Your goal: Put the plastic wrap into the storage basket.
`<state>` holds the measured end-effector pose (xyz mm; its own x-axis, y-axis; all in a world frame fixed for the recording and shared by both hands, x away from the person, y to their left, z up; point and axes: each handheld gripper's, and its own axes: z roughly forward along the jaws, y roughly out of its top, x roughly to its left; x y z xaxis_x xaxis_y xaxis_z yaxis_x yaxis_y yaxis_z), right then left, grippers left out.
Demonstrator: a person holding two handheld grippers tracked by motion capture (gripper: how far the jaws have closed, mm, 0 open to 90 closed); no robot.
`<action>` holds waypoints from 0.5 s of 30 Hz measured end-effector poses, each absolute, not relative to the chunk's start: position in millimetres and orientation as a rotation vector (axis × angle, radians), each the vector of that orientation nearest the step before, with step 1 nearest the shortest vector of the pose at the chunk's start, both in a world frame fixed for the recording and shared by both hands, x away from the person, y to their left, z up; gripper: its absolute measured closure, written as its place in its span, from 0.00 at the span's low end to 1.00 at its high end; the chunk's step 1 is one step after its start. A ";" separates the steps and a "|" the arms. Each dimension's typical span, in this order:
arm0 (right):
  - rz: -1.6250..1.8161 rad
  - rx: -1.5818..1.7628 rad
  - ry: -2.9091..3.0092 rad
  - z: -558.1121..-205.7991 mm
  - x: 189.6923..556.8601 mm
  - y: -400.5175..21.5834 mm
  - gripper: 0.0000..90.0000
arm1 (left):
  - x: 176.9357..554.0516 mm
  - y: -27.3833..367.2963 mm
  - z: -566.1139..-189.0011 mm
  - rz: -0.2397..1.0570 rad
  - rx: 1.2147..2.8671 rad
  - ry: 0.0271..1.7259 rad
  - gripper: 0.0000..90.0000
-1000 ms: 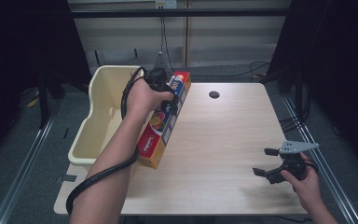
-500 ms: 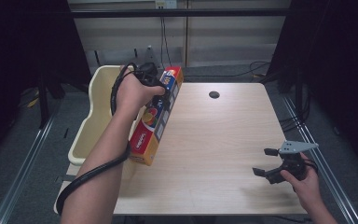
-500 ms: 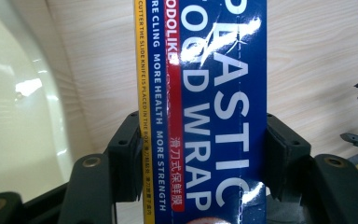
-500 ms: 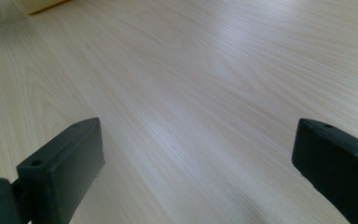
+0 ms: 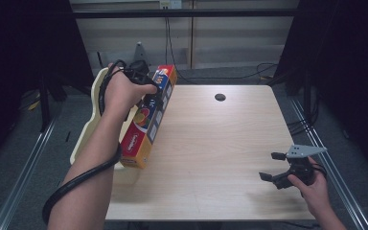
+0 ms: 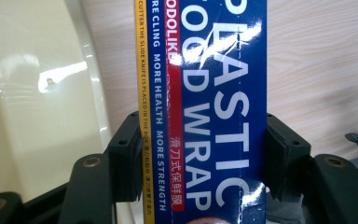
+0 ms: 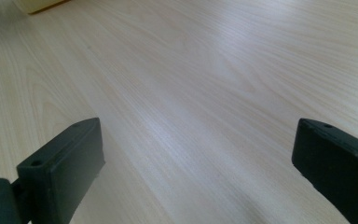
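Note:
A long plastic food wrap box (image 5: 141,139), blue and orange, hangs tilted over the left edge of the wooden table (image 5: 211,143). My left gripper (image 5: 151,101) is shut on its upper half. In the left gripper view both pads press the sides of the box (image 6: 200,93), with the gripper (image 6: 198,158) low in the frame. The box's lower end is beside the cream tub (image 5: 88,129). My right gripper (image 5: 273,167) rests near the table's front right corner, jaws wide apart. Between its jaws, the right gripper (image 7: 196,163) has nothing but bare wood.
The cream tub (image 6: 37,116) stands off the table's left side, lower than the tabletop; its corner (image 7: 37,4) appears far off. A dark round hole (image 5: 220,97) marks the far middle of the table. Cables and rails run along the floor on both sides.
My left hand has carried the box leftward and a little up, from over the table toward the tub's side. The right gripper has stayed where it was.

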<state>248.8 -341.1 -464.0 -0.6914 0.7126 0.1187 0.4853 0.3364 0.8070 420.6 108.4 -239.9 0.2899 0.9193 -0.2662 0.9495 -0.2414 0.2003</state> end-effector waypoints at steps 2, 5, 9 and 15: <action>1.283 1.080 2.346 -463.7 248.6 -341.0 0.02 | 420.3 112.0 -238.1 -0.132 2.240 1.700 0.46; 1.283 1.083 2.348 -463.3 248.3 -341.4 0.02 | 419.8 116.5 -235.4 -0.123 2.233 1.707 0.46; 1.287 1.087 2.340 -463.2 248.4 -342.1 0.02 | 419.5 121.7 -232.5 -0.119 2.232 1.710 0.46; 1.287 1.090 2.335 -462.9 248.2 -343.1 0.02 | 418.2 129.4 -229.3 -0.129 2.221 1.725 0.46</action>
<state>248.2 -343.1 -462.9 -0.6847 0.7184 0.1228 0.4877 0.3264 0.8097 418.2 129.4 -229.3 0.2651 0.9266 -0.2668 0.9560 -0.2164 0.1982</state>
